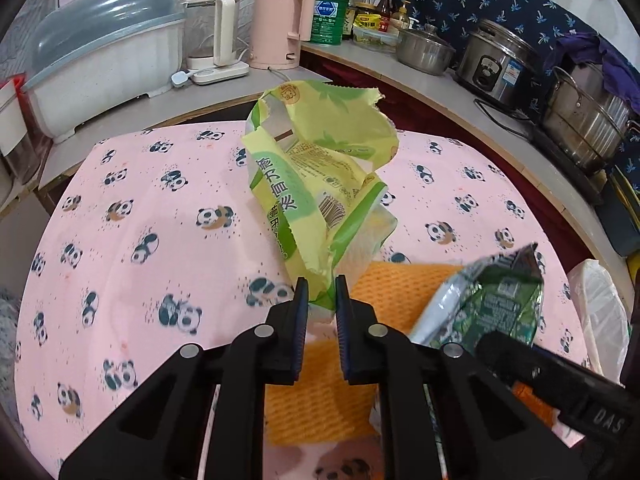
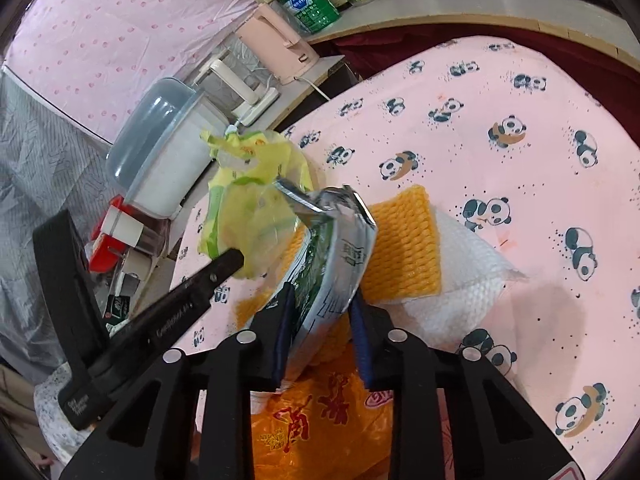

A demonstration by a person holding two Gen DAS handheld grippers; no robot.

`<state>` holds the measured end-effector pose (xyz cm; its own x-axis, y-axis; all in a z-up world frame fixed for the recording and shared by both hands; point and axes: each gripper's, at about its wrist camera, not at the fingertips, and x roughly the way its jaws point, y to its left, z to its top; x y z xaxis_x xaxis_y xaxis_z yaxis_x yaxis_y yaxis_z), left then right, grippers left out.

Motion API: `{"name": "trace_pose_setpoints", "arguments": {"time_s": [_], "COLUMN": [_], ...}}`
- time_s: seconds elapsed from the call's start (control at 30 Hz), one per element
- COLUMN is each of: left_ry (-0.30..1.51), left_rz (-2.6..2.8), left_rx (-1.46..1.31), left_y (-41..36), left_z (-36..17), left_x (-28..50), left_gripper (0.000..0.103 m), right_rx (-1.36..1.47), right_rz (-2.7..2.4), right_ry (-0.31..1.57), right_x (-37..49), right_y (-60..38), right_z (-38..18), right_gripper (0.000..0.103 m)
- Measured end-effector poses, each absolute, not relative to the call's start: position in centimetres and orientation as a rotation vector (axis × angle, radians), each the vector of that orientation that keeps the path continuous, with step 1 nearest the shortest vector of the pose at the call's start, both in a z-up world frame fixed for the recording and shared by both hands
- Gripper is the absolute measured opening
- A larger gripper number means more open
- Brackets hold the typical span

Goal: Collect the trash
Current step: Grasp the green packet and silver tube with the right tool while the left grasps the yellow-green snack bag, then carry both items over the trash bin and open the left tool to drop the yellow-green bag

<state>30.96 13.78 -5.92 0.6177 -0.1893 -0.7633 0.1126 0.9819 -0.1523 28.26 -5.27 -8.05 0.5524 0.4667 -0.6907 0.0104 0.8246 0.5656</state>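
Observation:
My left gripper (image 1: 322, 292) is shut on the lower corner of a torn yellow-green snack wrapper (image 1: 316, 176), which stands up crumpled above the pink panda tablecloth (image 1: 140, 208). To its right, the right gripper's black arm reaches in holding a silver and green foil packet (image 1: 496, 300). In the right wrist view my right gripper (image 2: 320, 304) is shut on that foil packet (image 2: 332, 252), lifted over an orange foam net (image 2: 400, 248). The yellow-green wrapper (image 2: 252, 196) hangs at the tip of the left gripper (image 2: 230, 262) on the left.
White bubble wrap (image 2: 460, 280) lies under the orange net, and an orange plastic bag (image 2: 320, 420) sits below my right gripper. Behind the table a counter holds a covered dish rack (image 1: 104, 52), kettles (image 1: 280, 24), steel pots (image 1: 584, 116) and a rice cooker (image 1: 496, 60).

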Motion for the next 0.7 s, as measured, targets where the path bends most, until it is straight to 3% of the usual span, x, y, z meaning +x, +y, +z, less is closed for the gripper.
{"name": "trace_pose_setpoints", "arguments": {"time_s": [0.17,0.7], "left_ry": [0.871,0.757], "left_rz": [-0.174,-0.249], "left_rx": [-0.097,-0.059], "left_y": [13.2,8.3], "left_z": [-4.4,2.8], "left_x": [28.5,21.6], "left_gripper": [0.012,0.008], "right_rx": [0.538,0.552], "right_rz": [0.285,0.201], "right_ry": [0.894,0.686], "right_x": [26.7,19.5], "right_y": [-5.8,-13.1], "right_z": [-5.6,2.2], "right_gripper": [0.017,0.017]}}
